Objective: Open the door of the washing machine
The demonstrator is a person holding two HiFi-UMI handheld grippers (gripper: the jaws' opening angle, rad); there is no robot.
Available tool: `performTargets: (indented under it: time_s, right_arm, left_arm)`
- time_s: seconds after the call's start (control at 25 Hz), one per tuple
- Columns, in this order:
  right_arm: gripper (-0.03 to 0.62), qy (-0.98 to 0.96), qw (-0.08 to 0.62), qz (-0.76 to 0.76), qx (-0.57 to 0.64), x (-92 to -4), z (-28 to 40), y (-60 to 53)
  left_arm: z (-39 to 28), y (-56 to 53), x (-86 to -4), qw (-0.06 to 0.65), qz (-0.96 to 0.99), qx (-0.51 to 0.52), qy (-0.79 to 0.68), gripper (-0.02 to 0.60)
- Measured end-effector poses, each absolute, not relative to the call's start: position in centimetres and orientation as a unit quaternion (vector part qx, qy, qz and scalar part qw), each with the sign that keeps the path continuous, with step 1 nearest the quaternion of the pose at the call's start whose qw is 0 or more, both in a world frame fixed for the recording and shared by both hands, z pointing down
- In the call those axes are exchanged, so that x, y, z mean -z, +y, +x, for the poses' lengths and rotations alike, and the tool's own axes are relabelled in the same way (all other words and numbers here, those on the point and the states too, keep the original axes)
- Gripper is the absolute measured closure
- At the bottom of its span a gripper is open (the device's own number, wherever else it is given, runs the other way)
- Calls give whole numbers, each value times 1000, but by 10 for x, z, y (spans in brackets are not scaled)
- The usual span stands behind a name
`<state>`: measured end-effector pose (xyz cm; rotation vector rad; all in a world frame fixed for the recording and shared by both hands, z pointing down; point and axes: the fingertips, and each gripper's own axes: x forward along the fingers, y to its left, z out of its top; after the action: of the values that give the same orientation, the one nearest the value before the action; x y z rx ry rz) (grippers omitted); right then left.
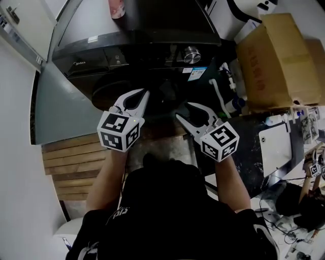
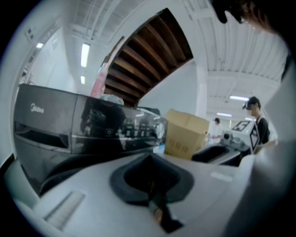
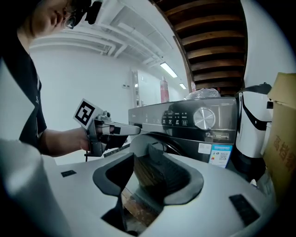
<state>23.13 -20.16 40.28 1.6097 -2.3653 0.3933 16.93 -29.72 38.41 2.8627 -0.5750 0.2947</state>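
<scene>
Both grippers are up in front of the washing machine [image 1: 137,45], a black front-loader standing against the wall. Its top is flat and dark. A glossy control panel runs along the front, with a pale brand name at the left end and a silver dial [image 1: 191,53] near the right end. A blue-and-white label [image 1: 196,73] sits just below the dial. A pink bottle [image 1: 117,7] stands on the top at the rear edge.

The round door [image 1: 109,90] is a dark oval under the panel's left half — whether it is latched or ajar, I cannot tell from here.

The left gripper [image 1: 146,93] is clenched, jaws pressed together with nothing between them, tips near the door's face. The right gripper [image 1: 184,110] stands beside it with its jaws released and apart — only floor shows through the gap, and it is not touching the machine.

A cardboard box [image 1: 277,61] sits off the machine's right side, and wooden slats [image 1: 71,162] lie on the floor to the left.
</scene>
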Motion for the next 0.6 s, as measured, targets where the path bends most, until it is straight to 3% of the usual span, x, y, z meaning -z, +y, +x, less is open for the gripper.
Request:
performTargets:
  time_s: [0.16, 0.32, 0.6]
  right_arm:
    - [317, -821, 151, 540, -109, -395, 222, -218]
    - [264, -820, 193, 523, -128, -410, 230, -239]
    - [249, -821, 248, 492, -152, -442, 252, -270]
  left_arm:
    - [162, -304, -387, 106, 971, -103, -186, 573]
    - [156, -316, -388, 118, 969, -97, -194, 573]
    - [164, -333, -393, 132, 963, -93, -216, 573]
